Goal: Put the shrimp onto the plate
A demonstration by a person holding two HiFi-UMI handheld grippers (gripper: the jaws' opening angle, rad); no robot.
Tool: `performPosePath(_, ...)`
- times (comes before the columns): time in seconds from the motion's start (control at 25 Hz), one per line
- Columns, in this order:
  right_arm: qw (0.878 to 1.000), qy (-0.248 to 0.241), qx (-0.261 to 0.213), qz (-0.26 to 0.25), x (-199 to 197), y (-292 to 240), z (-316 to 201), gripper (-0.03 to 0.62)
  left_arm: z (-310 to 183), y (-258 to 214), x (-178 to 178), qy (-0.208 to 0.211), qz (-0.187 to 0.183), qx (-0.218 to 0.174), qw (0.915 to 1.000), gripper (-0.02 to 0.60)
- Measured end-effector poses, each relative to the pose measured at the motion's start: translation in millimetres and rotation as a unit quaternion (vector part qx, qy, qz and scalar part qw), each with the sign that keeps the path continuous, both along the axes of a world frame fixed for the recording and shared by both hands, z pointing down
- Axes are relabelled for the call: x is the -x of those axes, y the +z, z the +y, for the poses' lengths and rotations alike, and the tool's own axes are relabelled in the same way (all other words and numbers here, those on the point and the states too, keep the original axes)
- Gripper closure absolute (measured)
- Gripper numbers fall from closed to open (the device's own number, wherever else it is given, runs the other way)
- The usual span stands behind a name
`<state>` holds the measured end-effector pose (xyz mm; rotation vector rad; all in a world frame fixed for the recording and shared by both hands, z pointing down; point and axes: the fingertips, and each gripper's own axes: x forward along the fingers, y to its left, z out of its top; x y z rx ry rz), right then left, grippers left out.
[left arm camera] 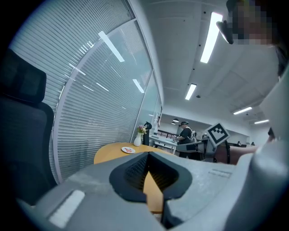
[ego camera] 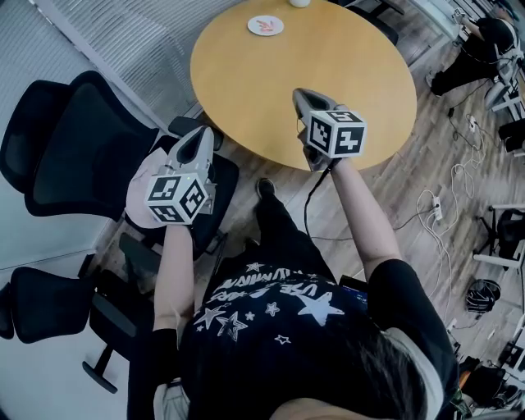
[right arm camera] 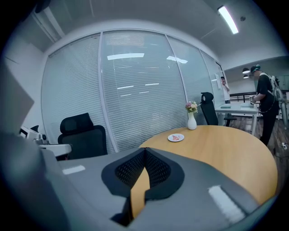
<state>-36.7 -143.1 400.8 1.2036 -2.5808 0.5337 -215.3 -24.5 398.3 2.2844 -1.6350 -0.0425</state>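
Note:
A small white plate (ego camera: 266, 25) sits at the far side of the round wooden table (ego camera: 328, 74), with an orange-red shrimp (ego camera: 263, 25) lying on it. The plate (right arm camera: 175, 137) also shows far ahead in the right gripper view, and in the left gripper view the plate (left arm camera: 128, 150) is small and distant. My right gripper (ego camera: 299, 92) hangs over the table's near part, jaws shut and holding nothing. My left gripper (ego camera: 203, 131) is off the table's near-left edge, above a chair, jaws shut and holding nothing.
A white vase with flowers (right arm camera: 192, 121) stands beyond the plate. Black office chairs (ego camera: 82, 148) crowd the left side, one right under the left gripper. Glass walls with blinds (right arm camera: 135, 90) lie behind the table. Cables (ego camera: 443, 205) run over the floor at right, and people (right arm camera: 264, 97) stand in the background.

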Motion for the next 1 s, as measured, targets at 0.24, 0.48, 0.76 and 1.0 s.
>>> performPosePath(0.24,1.000,0.017,0.016,-0.020,-23.4,21.7,36.2,0.592,25.8,1.6,-17.7,0.013,-0.016,-0.009,0.9997,0.578)
performPosePath(0.48,0.999,0.021,0.023,-0.024,-44.1,34.0,75.9,0.592,56.4,10.1,-44.2,0.030,-0.012,-0.003,0.9995,0.580)
performPosePath(0.76,0.999,0.018,0.030,-0.014,-52.8,37.9,117.4,0.593,87.8,11.9,-59.5,0.046,-0.010,-0.002,0.9989,0.578)
performPosePath(1.0,0.999,0.023,0.034,-0.011,-64.6,42.6,141.8,0.592,99.2,18.4,-69.2,0.056,-0.001,0.002,0.9984,0.578)
